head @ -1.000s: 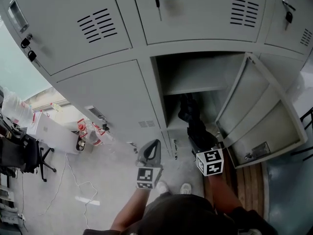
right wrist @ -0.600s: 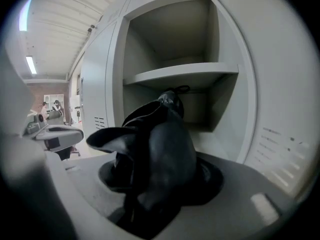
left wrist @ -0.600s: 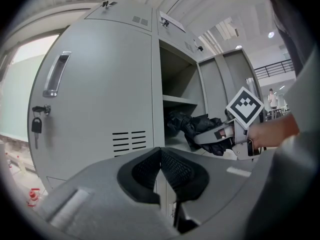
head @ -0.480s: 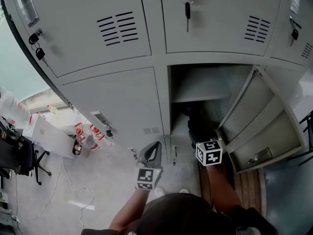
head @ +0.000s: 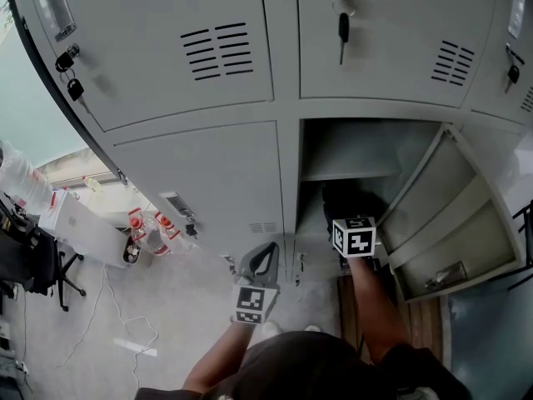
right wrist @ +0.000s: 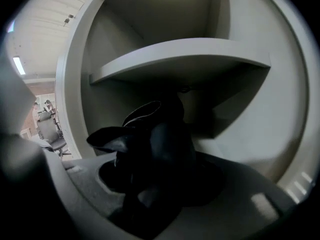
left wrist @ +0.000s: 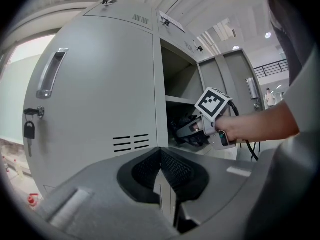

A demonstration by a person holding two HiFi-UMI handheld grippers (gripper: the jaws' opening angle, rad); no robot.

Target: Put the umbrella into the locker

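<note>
The black folded umbrella [head: 350,200] is bunched between the jaws of my right gripper [head: 348,217], which is shut on it. Its dark fabric fills the middle of the right gripper view [right wrist: 155,149]. It sits inside the open locker compartment [head: 312,215], just below the inner shelf [right wrist: 185,56]. The left gripper view shows the right gripper [left wrist: 192,129] reaching into the opening with the umbrella [left wrist: 186,134] at its tip. My left gripper [head: 260,261] hangs in front of the closed lower door, shut with its pads [left wrist: 150,171] together and nothing in them.
The locker's door [head: 454,215] stands swung open to the right. Keys [head: 342,23] hang from the upper locker doors. At the left, on the floor, are an office chair [head: 33,265], some bottles [head: 141,223] and a white cable [head: 137,340].
My right gripper has carried the umbrella further into the compartment, under the shelf. The left gripper has stayed about where it was.
</note>
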